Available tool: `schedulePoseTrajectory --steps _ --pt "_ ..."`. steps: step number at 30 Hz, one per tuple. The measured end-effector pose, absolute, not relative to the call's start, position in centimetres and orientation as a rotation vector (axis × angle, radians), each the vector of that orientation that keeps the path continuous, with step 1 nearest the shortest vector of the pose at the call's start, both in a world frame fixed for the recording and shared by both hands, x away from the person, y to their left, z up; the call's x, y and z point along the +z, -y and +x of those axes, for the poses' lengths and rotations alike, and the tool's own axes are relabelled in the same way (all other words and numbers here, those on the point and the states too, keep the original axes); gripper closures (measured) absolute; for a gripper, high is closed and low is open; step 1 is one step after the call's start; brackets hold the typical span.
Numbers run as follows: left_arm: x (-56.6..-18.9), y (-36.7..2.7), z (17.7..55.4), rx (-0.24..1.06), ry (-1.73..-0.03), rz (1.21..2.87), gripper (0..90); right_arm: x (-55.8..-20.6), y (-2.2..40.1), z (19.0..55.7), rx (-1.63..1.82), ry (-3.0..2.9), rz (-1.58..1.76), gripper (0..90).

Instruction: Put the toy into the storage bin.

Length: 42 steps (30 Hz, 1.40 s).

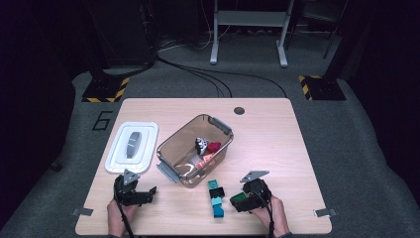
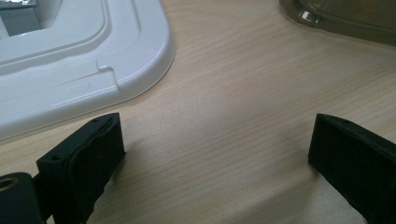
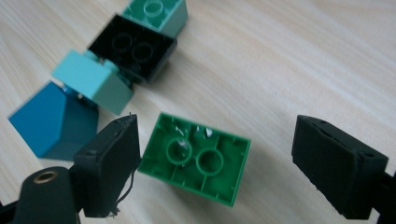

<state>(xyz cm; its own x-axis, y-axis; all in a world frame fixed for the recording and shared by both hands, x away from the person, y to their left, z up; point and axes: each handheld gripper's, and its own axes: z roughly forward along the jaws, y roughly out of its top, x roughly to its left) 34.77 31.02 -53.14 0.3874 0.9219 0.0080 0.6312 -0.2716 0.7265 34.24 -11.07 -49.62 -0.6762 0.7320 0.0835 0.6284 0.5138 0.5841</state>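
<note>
A: Right claw [image 3: 215,154] is released, jaws wide, nothing pinched. It hangs low over the table [image 3: 303,60], at the near right in the high view [image 1: 247,198].

B: And the thing it's at?

A: Green brick [image 3: 196,158], a two-by-three-ish plastic block lying upside down, hollow underside up, two round tubes showing inside, a few pale scuffs near one edge.

B: Where is it relative to the claw?

A: Between the two jaws, not centred. It sits right beside the jaw at the left of the right gripper view, possibly touching; can't tell. Clear gap of bare table to the other jaw. Flat on the table.

B: Orientation?

A: Long axis runs roughly across the claw's opening, jaw to jaw, tilted a bit, the end toward the far jaw lower in the frame.

B: Neighbours?

A: Just beyond it, a row of bricks: teal-green brick [image 3: 159,14], black brick [image 3: 133,46], pale turquoise brick [image 3: 91,79], blue brick [image 3: 51,121]. All near, apart from the green one.

B: Left side?

A: Left claw [image 2: 215,158] also released, over bare table, white lid [image 2: 70,60] just ahead of it. Clear bin [image 1: 218,126] sits mid-table with toys in it.
</note>
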Motion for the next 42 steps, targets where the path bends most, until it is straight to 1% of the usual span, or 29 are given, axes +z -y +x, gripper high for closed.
schedulePoseTrajectory --steps 10,16,23,27,30,35,42 --pt "-53.1 -31.0 34.8 0.581 -1.328 2.005 3.4 -49.9 13.6 34.3 0.771 -2.502 1.243 15.0" --pt "-53.1 -31.0 34.8 0.582 -1.328 2.006 3.4 -49.6 15.4 35.0 0.784 -2.44 1.332 14.6" --pt "-53.1 -31.0 34.8 0.582 -1.328 2.005 3.4 -48.8 14.3 35.7 0.845 -2.38 1.371 14.3" --pt "-53.1 -31.0 34.8 0.582 -1.327 2.007 3.4 -48.9 12.9 36.8 0.839 -2.376 1.382 14.7" --pt "-53.1 -31.0 34.8 0.581 -1.327 2.006 3.5 -49.3 12.6 37.6 0.814 -2.379 1.405 16.5" --pt "-53.1 -31.0 34.8 0.582 -1.328 2.004 3.5 -49.7 13.0 37.7 0.753 -2.381 1.427 19.6" --pt "-53.1 -31.0 34.8 0.582 -1.327 2.006 3.5 -49.4 14.1 37.3 0.708 -2.371 1.447 23.2"
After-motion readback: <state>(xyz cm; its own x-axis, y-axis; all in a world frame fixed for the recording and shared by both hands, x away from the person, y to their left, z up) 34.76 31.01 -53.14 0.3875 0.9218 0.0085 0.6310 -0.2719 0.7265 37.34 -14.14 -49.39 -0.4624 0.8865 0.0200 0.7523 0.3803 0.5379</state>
